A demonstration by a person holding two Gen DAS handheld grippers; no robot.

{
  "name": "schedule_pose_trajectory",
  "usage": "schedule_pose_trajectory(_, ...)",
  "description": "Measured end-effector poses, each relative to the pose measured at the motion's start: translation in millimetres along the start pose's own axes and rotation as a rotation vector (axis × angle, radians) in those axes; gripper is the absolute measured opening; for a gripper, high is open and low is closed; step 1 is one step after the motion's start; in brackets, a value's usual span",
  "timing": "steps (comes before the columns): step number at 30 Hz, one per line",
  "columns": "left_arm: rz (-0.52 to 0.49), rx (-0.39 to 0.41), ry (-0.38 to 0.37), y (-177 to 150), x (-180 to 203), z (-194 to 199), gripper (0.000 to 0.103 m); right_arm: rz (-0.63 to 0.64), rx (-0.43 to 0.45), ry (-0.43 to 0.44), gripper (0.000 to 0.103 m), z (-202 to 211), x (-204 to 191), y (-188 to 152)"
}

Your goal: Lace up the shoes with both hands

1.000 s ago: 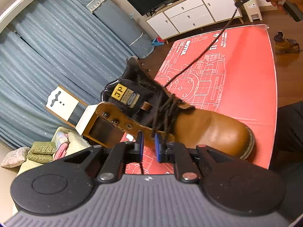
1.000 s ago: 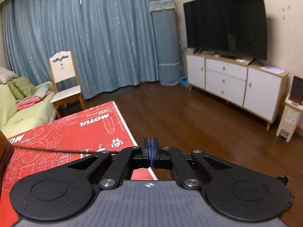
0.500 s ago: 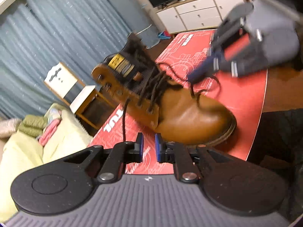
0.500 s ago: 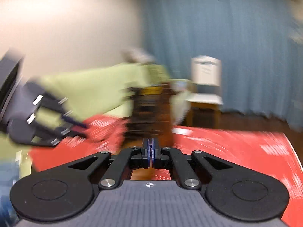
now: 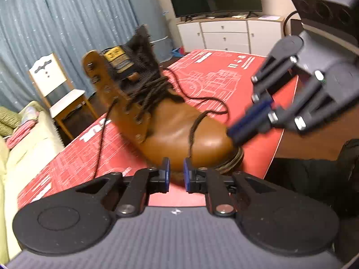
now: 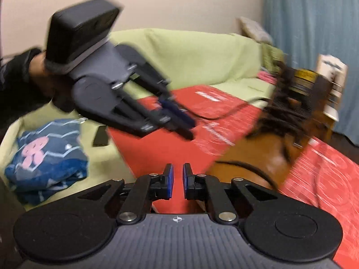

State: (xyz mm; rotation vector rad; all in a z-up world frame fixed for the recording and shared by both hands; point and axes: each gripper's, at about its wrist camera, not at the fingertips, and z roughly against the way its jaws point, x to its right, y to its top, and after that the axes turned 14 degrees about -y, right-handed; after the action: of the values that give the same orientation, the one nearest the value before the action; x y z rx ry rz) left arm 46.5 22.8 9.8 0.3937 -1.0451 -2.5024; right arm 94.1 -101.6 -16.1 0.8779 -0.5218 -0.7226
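Laced boot (image 5: 179, 134) on red mat (image 5: 224, 71)

Boot (image 5: 179, 134) sits mid red mat (image 5: 224, 71), loose lace (image 5: 202, 103) looped over toe. Bare mat left and behind boot. Right gripper (image 5: 237, 127) crowds toe; its jaws opening, nothing between.

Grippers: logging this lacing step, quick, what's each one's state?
Left gripper: open, holding nothing.
Right gripper: jaws opening, nothing between them; lace lies loose over the boot.
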Motion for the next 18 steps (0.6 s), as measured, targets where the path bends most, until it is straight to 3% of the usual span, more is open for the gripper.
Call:
schedule_pose_trajectory(2, -0.006, -0.004, -0.026, 3, 1, -9, 0.012, -0.056, 0.000, -0.046, 0.009, 2, 16, -2)
schedule_pose_trajectory(8, 0.009, -0.015, -0.066, 13, -4, -18, 0.010, -0.317, -0.015, -0.052, 0.009, 11, 64, -12)
schedule_pose_trajectory(12, 0.025, -0.030, -0.103, 17, -7, -20, 0.000, -0.474, -0.013, -0.006, 0.013, 15, 80, -25)
schedule_pose_trajectory(18, 0.079, -0.045, -0.164, 22, -17, -17, 0.000, -0.654, -0.027, 0.095, 0.014, 28, 90, -40)
